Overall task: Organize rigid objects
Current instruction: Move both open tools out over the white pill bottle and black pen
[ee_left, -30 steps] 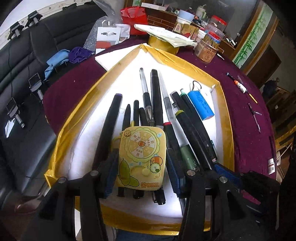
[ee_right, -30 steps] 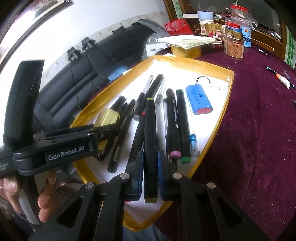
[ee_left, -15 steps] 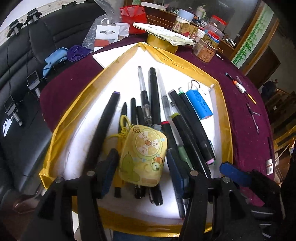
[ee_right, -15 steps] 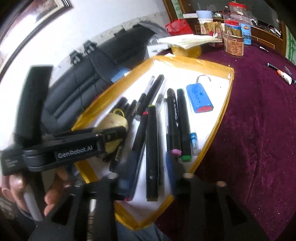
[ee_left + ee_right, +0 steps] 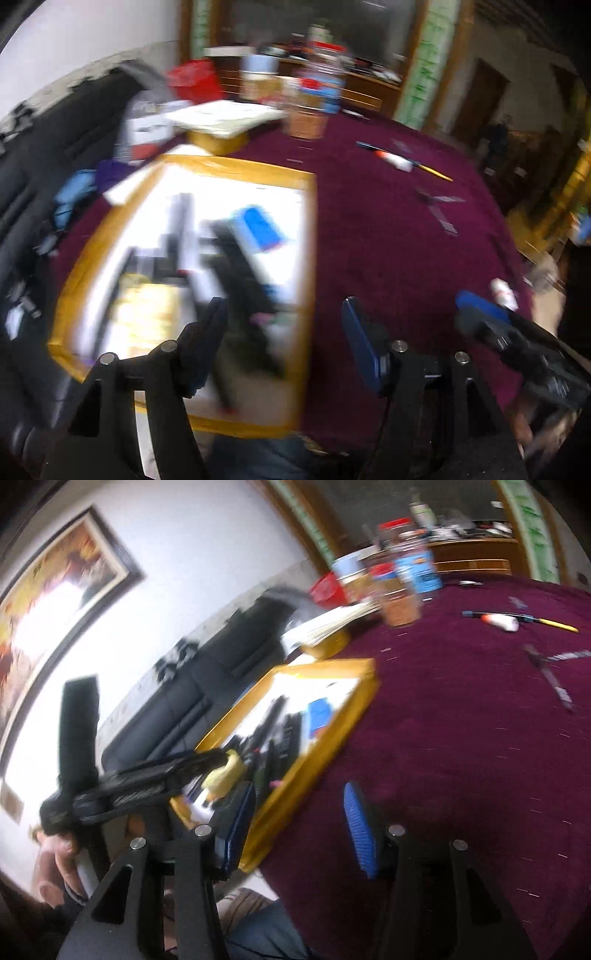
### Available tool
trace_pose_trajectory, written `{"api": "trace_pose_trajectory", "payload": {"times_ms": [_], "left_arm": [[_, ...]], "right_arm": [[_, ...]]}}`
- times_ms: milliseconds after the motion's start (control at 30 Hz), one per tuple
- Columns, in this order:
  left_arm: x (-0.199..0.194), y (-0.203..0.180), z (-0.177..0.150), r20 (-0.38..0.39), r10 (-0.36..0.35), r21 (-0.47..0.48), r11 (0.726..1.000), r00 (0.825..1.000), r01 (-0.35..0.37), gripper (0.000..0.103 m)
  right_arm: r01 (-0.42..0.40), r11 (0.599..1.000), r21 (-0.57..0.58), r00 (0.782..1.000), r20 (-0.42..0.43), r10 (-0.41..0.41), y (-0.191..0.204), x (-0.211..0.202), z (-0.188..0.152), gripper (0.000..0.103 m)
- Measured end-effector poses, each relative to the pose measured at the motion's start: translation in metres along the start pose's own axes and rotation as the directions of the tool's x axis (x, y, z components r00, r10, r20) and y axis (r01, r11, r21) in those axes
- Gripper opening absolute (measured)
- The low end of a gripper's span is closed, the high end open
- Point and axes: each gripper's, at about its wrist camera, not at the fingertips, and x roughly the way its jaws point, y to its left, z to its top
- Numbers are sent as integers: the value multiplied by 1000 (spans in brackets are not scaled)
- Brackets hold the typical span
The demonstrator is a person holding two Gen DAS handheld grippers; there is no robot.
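Fingers now empty, off tray.

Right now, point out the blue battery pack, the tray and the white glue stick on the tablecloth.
blue battery pack (image 5: 260, 229): left wrist view, middle of its blue body.
tray (image 5: 236, 168): left wrist view, its yellow far rim.
white glue stick (image 5: 504, 623): right wrist view, its white body.

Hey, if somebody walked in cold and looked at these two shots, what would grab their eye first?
Probably the yellow-rimmed white tray packed with blurred dark pens and a blue battery pack, bright against the maroon tablecloth. Next, the two grippers: the left gripper and the right gripper both have jaws opening with nothing between them. Far back, jars and boxes crowd the table's edge.
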Motion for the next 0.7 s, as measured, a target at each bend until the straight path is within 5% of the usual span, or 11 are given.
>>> {"api": "trace_pose_trajectory", "payload": {"times_ms": [133,300,700], "left_arm": [[13,-54,3,-63,-131,70,988,989,136,63],[36,-125,-2,-153,-201,160,961,968,225,63],[62,-227,-16,-265,-237,266,914,935,307,63]], "right_arm": [[75,996,55,995,64,-78,-37,-46,2,46],[220,964,151,967,94,-236,-89,-95,7,46],[499,778,382,835,28,-549,-235,-174,38,46]]}}
